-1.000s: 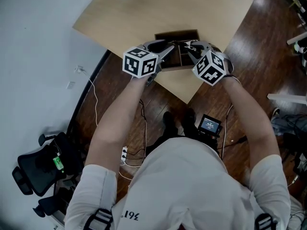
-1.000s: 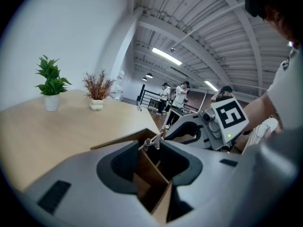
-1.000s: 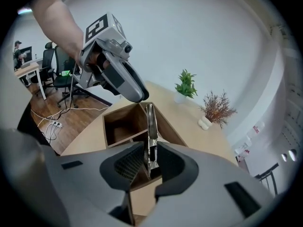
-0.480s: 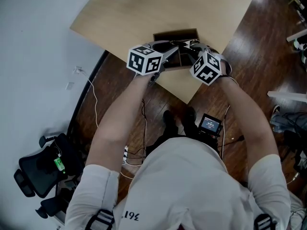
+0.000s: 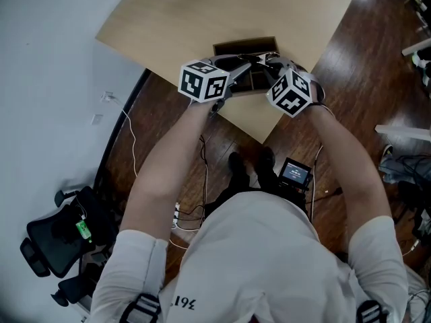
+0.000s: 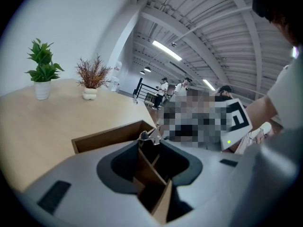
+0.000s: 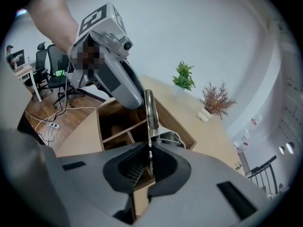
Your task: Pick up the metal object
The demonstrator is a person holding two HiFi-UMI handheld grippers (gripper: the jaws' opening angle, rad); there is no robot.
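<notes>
metal object (image 7: pixel 149 110), clamped in right gripper (image 7: pixel 149 144)

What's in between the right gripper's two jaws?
The right gripper has its jaws shut on a thin metal strip standing upright between them; the right gripper view shows it.

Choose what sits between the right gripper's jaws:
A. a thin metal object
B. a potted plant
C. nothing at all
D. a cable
A: the right gripper view shows the right gripper shut on a thin metal object, which sticks out past the jaw tips.
</notes>
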